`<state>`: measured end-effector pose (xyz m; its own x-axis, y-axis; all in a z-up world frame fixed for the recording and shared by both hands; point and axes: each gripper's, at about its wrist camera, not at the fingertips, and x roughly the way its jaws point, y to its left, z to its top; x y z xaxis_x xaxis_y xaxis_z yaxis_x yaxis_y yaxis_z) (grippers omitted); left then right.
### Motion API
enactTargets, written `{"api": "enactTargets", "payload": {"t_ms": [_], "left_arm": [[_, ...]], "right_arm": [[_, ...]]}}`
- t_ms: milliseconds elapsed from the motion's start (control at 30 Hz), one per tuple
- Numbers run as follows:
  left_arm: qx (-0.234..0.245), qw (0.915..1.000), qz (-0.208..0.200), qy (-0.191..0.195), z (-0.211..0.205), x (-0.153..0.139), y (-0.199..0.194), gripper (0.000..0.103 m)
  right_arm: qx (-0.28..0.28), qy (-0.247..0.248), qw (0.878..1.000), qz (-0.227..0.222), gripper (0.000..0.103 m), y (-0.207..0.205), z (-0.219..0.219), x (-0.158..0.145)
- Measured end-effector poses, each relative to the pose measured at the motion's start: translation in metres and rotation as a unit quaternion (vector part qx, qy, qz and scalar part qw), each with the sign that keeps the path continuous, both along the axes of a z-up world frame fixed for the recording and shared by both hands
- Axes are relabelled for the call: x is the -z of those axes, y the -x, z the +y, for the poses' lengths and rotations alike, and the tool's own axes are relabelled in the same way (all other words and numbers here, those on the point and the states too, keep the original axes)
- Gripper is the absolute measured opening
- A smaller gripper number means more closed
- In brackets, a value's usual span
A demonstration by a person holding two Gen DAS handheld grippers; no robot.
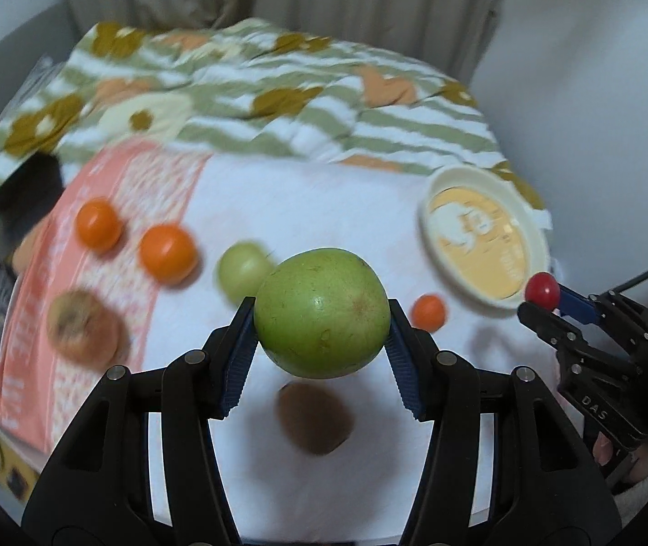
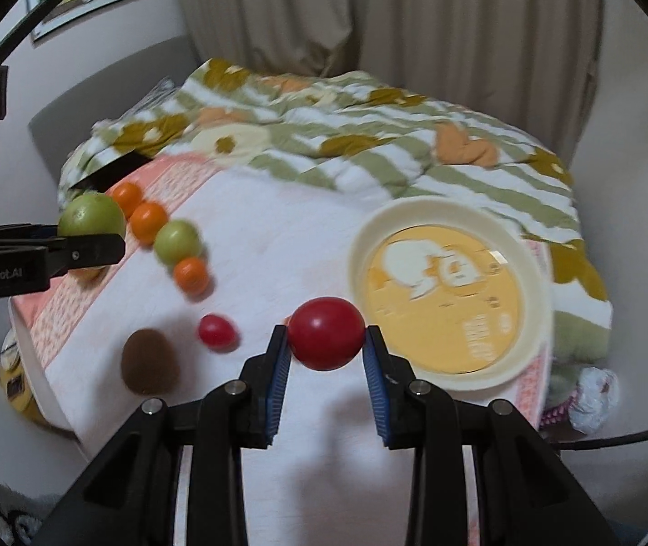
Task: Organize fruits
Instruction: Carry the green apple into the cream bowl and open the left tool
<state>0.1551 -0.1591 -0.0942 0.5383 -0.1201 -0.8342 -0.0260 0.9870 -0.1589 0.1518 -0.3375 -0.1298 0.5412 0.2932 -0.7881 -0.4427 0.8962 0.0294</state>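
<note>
Left gripper (image 1: 321, 318): fingers clamped on a large green fruit (image 1: 321, 313), held clear above the bed so it can be carried.
Right gripper (image 2: 326, 341): fingers closed on a red tomato (image 2: 326, 339), lifted beside the plate, likely bound for it.
Plate (image 2: 534, 268): cream rim, yellow centre, bare; at the white cloth's right edge, the probable collecting point.
Loose fruit, white cloth (image 2: 278, 209): small green fruit (image 2: 177, 242), small orange fruit (image 2: 191, 275), second red tomato (image 2: 217, 330), kiwi (image 2: 150, 355).
Left edge, pink border: two oranges (image 1: 98, 224), one brownish fruit (image 1: 82, 325).
</note>
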Motion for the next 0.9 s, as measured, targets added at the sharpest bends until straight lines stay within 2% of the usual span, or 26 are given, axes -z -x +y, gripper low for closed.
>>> {"api": "enactTargets", "payload": {"t_ms": [167,367,600,900], "left_arm": [[0.060,0.9981,-0.011,0.001,-0.033,-0.009,-0.037,0.064],[0.138,0.9905,-0.004,0.007,-0.077,-0.002,-0.088,0.064],[0.218,0.9757,0.018,0.002,-0.127,0.023,-0.142,0.064],[0.280,0.9587,0.049,-0.012,-0.176,0.065,-0.184,0.064]], "right_arm": [[0.047,0.002,0.999,-0.009,0.030,-0.015,-0.025,-0.013],[0.105,0.008,0.994,-0.012,0.030,-0.037,-0.055,-0.018],[0.175,-0.001,0.984,0.003,0.030,-0.060,-0.083,-0.010],[0.239,-0.011,0.971,0.028,0.030,-0.073,-0.107,0.006]]}}
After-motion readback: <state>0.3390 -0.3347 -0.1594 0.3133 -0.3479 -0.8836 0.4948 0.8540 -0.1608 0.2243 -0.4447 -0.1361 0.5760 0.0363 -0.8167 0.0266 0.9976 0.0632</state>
